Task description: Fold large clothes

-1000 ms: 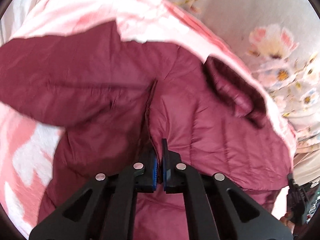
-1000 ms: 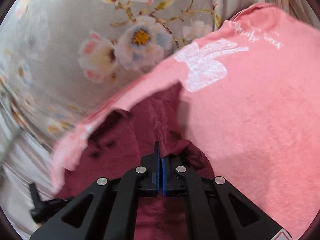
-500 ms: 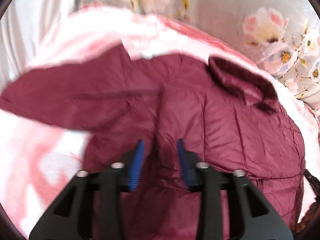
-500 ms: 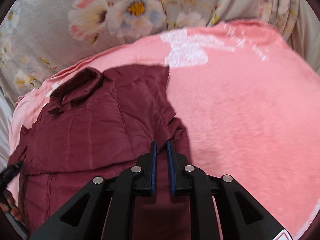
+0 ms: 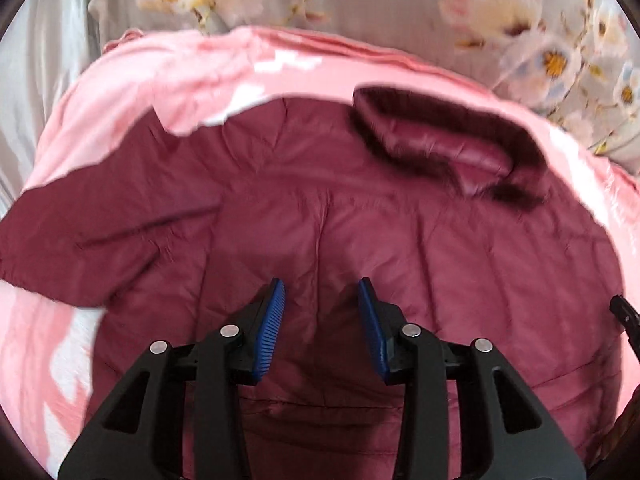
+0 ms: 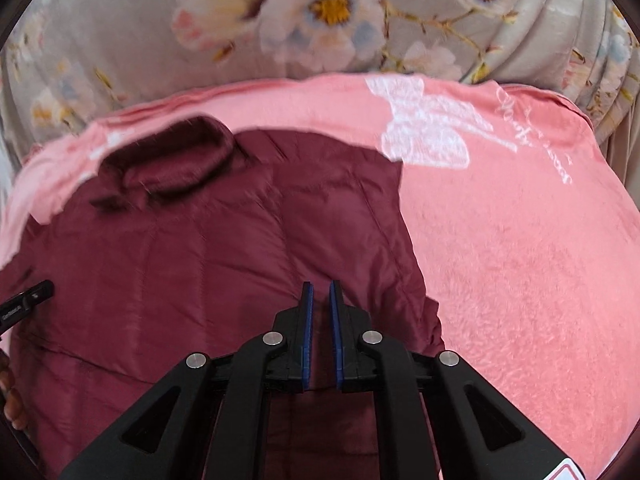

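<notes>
A large maroon quilted jacket [image 5: 360, 220] lies flat on a pink blanket [image 5: 192, 80], its dark furry collar [image 5: 452, 140] at the far side and one sleeve [image 5: 100, 216] spread out to the left. My left gripper [image 5: 321, 292] is open and empty, hovering over the jacket's middle. In the right wrist view the jacket [image 6: 180, 260] fills the left half, with its collar [image 6: 176, 156] at the far left. My right gripper [image 6: 321, 292] hovers above the jacket's right edge, its jaws a narrow gap apart and holding nothing.
The pink blanket [image 6: 520, 260] with a white bow print [image 6: 424, 128] stretches to the right of the jacket. A floral grey sheet [image 6: 320, 20] lies beyond it. The other gripper's tip [image 6: 28, 298] and a hand show at the left edge.
Both grippers let go of the jacket and drew back above it. The left jaws opened wide, the right only slightly. The jacket now lies spread on the blanket.
</notes>
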`<state>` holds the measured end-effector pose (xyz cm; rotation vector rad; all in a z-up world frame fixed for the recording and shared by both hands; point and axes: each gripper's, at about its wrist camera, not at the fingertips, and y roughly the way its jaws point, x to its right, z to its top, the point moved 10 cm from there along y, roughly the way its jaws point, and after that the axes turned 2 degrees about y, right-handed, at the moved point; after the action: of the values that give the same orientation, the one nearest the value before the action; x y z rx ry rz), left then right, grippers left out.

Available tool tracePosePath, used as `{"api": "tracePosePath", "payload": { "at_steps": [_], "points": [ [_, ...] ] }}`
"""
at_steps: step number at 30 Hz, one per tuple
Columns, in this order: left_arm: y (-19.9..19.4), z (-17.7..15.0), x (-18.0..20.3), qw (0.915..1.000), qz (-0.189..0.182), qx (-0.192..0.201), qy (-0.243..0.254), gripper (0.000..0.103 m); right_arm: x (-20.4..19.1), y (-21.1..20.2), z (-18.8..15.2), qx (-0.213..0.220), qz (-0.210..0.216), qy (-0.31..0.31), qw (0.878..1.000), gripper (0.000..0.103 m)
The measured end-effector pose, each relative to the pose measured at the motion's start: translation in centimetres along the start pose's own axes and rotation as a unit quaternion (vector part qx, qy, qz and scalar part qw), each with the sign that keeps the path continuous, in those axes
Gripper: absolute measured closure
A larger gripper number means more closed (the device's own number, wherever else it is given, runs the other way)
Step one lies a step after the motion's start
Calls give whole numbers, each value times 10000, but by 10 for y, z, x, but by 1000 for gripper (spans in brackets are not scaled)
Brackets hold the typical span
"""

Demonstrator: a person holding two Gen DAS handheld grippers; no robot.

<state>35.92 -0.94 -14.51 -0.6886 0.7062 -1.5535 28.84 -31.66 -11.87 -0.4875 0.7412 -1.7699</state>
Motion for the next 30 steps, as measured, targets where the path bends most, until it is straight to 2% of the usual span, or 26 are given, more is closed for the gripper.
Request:
{"api": "tracePosePath", "payload": {
  "at_steps": [2, 4, 7, 15, 21, 23, 25, 30],
  "points": [
    [6, -7, -1, 10000, 9, -12, -19, 66, 5, 8, -8, -88, -85, 5, 9999, 97],
    [7, -11, -1, 10000, 2, 21, -20, 66, 9, 14, -13, -145, -31, 101, 9998, 101],
    [8, -15, -1, 9999, 57, 95, 64, 65, 14, 16, -16, -165, 21, 212, 9996, 103],
    [10, -18, -1, 9997, 52, 240, 83, 65, 22, 16, -19, -127, 166, 488, 9986, 103],
    [6, -20, -5, 9996, 64, 274, 57, 65, 35, 13, -20, -90, 86, 811, 9966, 103],
    [1, -21, -10, 9995, 74, 294, 75, 65, 35, 8, -18, -94, -70, 744, 9972, 103],
    [-8, -22, -19, 9993, 128, 346, 41, 66, 26, -5, -16, -31, -134, 578, 9982, 100],
    [-13, -30, -33, 9995, 61, 259, -191, 67, -50, -28, -19, -31, 721, 189, 9972, 100]
  ]
}}
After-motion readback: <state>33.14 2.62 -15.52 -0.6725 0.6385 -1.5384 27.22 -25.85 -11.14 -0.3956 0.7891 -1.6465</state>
